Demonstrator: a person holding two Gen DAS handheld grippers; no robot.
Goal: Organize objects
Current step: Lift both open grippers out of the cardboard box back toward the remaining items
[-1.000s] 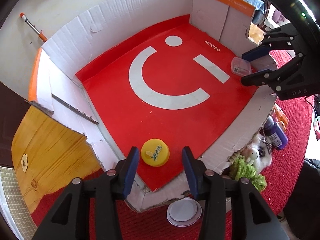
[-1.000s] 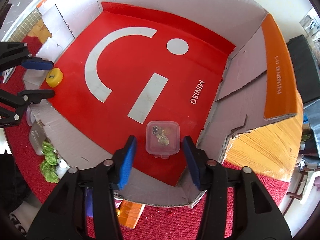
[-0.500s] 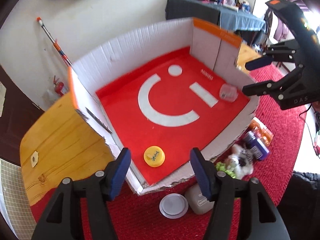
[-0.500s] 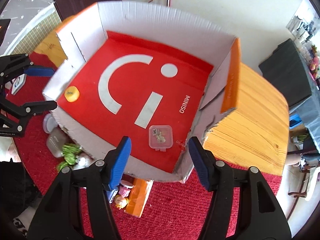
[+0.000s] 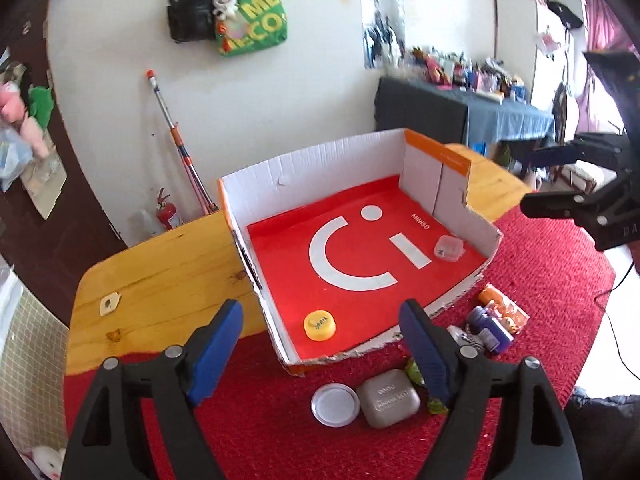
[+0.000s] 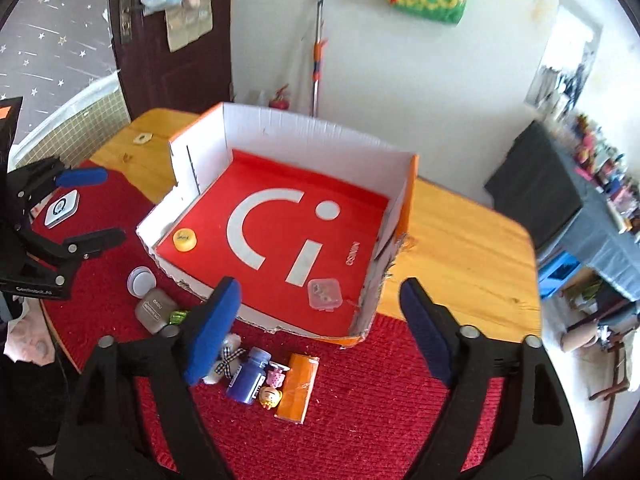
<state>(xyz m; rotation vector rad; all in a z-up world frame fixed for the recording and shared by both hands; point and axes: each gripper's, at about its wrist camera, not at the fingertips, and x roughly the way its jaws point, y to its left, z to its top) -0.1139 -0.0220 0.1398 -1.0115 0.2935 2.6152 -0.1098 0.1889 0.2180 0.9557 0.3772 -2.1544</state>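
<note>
A shallow corrugated cardboard box (image 5: 304,168) with white inner walls, an orange rim and a ragged, torn front edge sat on a pale wooden surface (image 5: 160,280) partly covered by a ribbed red cloth (image 5: 540,300). A glossy red sheet printed with a white curved stroke, a bar and a dot lined its floor. On that sheet lay a round yellow cap (image 5: 319,324) near the front left corner and a small clear plastic square case (image 5: 449,248) near the right wall, well apart from each other.

The left hand-held gripper (image 5: 322,356) hung above the front edge with its blue-padded jaws spreading, nothing between them; the yellow cap lay just beyond and below. The right hand-held gripper (image 6: 320,324) likewise had its jaws opening and empty, the clear case (image 6: 324,294) resting in the box just ahead of it.

Outside the box, on the red cloth along the torn front edge, lay a flat white round lid (image 5: 335,404), touching a rounded grey case (image 5: 387,397), a purple bottle (image 6: 249,376), a small doll figure (image 6: 270,397) and an orange packet (image 6: 297,387). A white square gadget (image 6: 61,208) sat near the left hand-held gripper
</note>
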